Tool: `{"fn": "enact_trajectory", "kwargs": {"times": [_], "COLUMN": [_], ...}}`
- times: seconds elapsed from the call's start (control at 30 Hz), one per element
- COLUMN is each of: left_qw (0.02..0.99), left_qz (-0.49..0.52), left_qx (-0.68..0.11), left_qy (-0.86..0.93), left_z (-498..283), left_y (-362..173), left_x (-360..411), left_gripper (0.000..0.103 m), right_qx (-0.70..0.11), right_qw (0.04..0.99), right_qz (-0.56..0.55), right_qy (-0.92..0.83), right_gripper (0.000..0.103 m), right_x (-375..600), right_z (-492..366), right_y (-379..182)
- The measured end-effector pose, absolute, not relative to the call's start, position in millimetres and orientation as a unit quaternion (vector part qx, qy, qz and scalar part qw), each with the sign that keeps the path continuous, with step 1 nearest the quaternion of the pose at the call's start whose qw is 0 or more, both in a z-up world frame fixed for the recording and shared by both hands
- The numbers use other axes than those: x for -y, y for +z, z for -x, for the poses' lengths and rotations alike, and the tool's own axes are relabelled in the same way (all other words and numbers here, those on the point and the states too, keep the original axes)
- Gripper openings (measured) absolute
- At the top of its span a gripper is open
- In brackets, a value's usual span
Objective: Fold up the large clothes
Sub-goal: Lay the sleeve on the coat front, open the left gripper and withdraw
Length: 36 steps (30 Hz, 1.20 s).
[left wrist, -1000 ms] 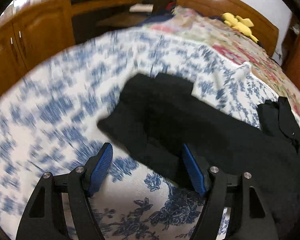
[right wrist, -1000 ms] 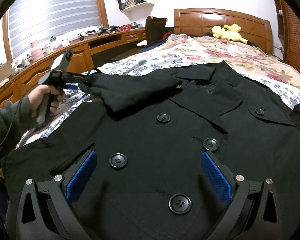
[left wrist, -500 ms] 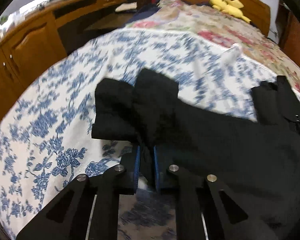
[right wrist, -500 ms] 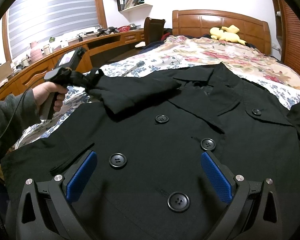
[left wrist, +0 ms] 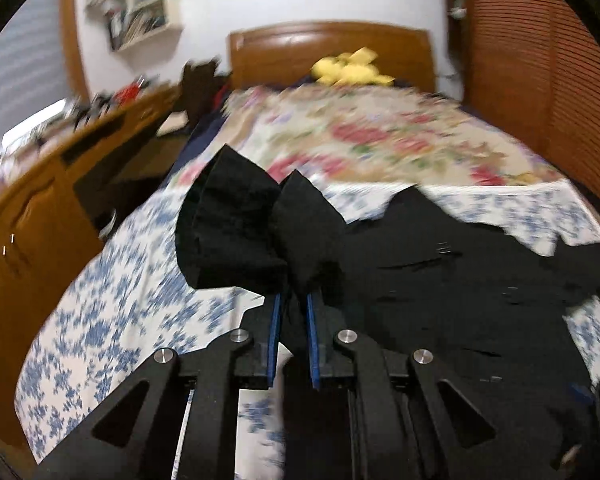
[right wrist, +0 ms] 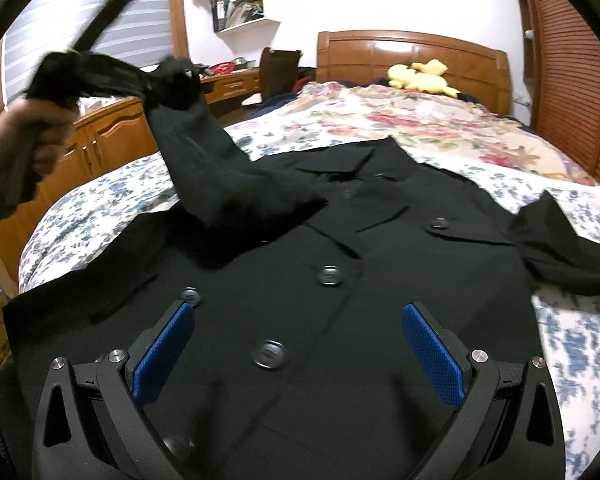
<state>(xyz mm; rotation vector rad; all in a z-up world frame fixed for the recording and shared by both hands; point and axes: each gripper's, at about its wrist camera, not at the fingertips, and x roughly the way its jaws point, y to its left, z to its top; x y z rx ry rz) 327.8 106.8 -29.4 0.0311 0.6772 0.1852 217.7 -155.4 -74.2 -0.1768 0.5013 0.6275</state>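
A: Left wrist view first. What's the left gripper (left wrist: 291,308) doing?

B: Fingers pressed together on the cuff end of the coat's sleeve (left wrist: 256,232). Fabric bunches out past the blue pads (left wrist: 275,332) and the cuff hangs clear of the bedsheet (left wrist: 112,292), so it's lifted. Prob. gripped at the end so the whole sleeve trails behind and can be laid across the body in one go.

A: And the coat itself?

B: Black coat (left wrist: 452,280) lies to the right of the gripper, spread on the blue-floral sheet. Pic's blurry w/ motion, so no finer detail.

A: Right wrist view?

B: Right gripper (right wrist: 300,356) has its fingers wide apart, holding nothing, hovering low over the coat's front (right wrist: 300,288) near the buttons (right wrist: 329,276). My guess: it's parked there to pin or smooth the body while the sleeve comes over. Left gripper (right wrist: 100,68) shows at upper left, raised, the sleeve (right wrist: 204,160) stretched from it down to the shoulder.

A: Other sleeve?

B: Lies out flat at right (right wrist: 560,240), not folded yet. Collar points twd the headboard (right wrist: 412,56).

A: Surface, room?

B: Soft bed, two floral covers, so cloth may drag and wrinkle. Yellow plush toy (right wrist: 420,76) by the headboard, wooden desk and cabinets (right wrist: 108,140) along the left, wall shelf (right wrist: 244,4) above, slatted blind at the window.
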Motion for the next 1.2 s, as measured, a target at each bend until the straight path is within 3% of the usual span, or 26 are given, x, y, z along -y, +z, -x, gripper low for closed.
{"fn": "enact_trajectory", "kwargs": {"times": [0.23,0.47,0.57,0.73,0.8,1.2], "left_qw": [0.955,0.954,0.954,0.961,0.965,0.965], "left_qz": [-0.030,-0.036,-0.050,-0.018,-0.005,-0.026], "left_qx": [-0.295,-0.293,-0.291,-0.268,-0.256,-0.255], "left_qy": [0.012,-0.042,-0.048,-0.067,-0.064,-0.049], "left_z": [-278.0,-243.0,-232.7,-208.3,-199.7,-175.7], "left_y": [-12.3,-28.5,-34.7,-42.8,-48.0,-70.7], "left_x": [-33.9,14.1,29.3,30.1,24.3,-0.2], "left_gripper": [0.013,0.013,0.023,0.062,0.073,0.076], "right_qx": [-0.250,-0.243,-0.237,-0.233,-0.232,-0.230], "right_qw": [0.926,0.934,0.936,0.937,0.937,0.936], "right_qz": [0.080,0.074,0.074,0.074,0.073,0.076], "right_qy": [0.272,0.253,0.250,0.251,0.252,0.254], "right_gripper": [0.103,0.103,0.103,0.103,0.103,0.103], "right_x": [179.7,191.2,192.6,189.7,190.8,200.8], "right_z": [-204.2,-184.8,-177.0,-169.7,-169.2,-169.0], "right_y": [-71.9,-61.8,-58.0,-56.6,-56.1,-49.3]}}
